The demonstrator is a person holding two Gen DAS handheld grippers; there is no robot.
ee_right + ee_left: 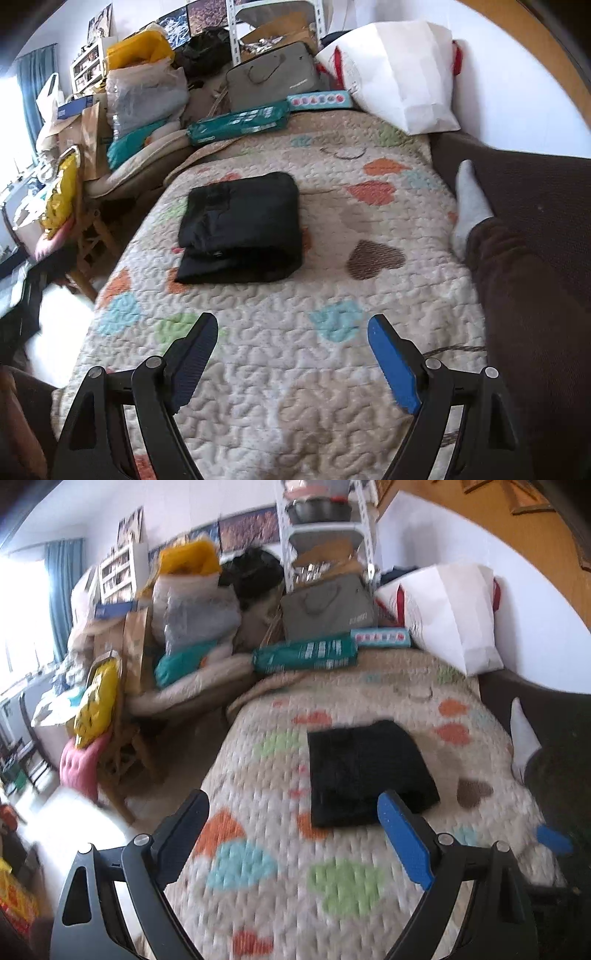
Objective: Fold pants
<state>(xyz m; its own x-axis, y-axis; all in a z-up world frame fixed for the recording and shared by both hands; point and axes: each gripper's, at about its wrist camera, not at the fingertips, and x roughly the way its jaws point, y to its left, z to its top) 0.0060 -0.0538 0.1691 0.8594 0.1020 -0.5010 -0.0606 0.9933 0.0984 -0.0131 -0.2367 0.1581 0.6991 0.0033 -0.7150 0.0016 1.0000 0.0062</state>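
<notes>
Two hand-held grippers, both empty. Black pants (pixel 240 229) lie as a compact, roughly square bundle near the middle of the quilted bed cover (pixel 295 387), layered edges facing me in the right wrist view, one small corner sticking out at the lower left of the stack. My reading: folding looks essentially complete; the step in hand is release and retreat, or a final check of the bundle. Left hand-held gripper (pixel 293 834) has its jaws spread wide, nothing between them, and hangs above the cover just short of the bundle's near edge; its right finger overlaps the pants in the picture, but I cannot tell whether it touches, and this view is motion-blurred. Right hand-held gripper (pixel 291 354) is likewise spread wide, holding nothing, over bare quilt and well apart from the pants. If anything remains, I judge it to be a light tidy of the protruding corner: approach low from the near side, pinch only the top layer, avoid dragging the stack across the quilt. Person's socked foot (pixel 469 206) rests at the cover's right edge, clear of the bundle.
</notes>
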